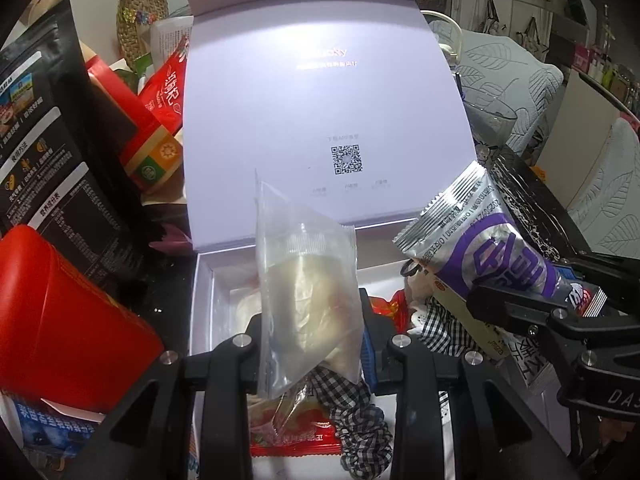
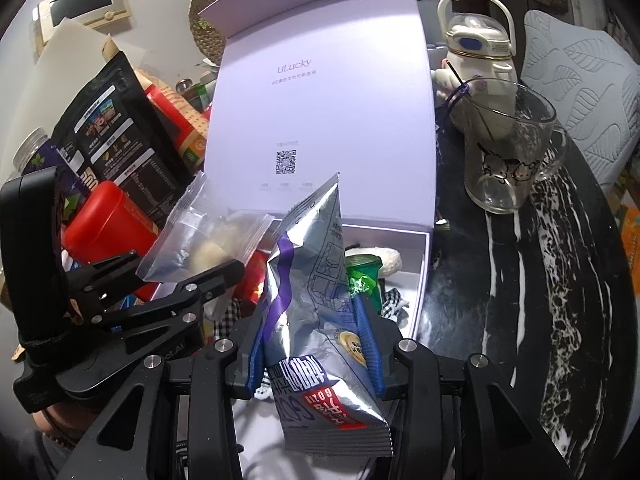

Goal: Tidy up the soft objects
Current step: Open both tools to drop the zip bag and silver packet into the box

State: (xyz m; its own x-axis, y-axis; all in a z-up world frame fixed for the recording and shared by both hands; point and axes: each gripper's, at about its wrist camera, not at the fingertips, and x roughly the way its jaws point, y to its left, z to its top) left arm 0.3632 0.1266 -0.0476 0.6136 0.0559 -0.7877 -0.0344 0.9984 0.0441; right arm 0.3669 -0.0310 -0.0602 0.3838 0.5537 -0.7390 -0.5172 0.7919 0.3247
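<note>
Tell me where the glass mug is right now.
In the right wrist view, the glass mug stands upright on the dark marbled table, right of the open lavender box and just in front of the cream bottle.

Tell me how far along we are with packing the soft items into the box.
Partly done: a checked fabric piece and red packets already lie in the open lavender box. In hand: the left gripper holds a clear pouch, the right gripper a silver-purple packet, both above the box. Left: release both inside.
</note>
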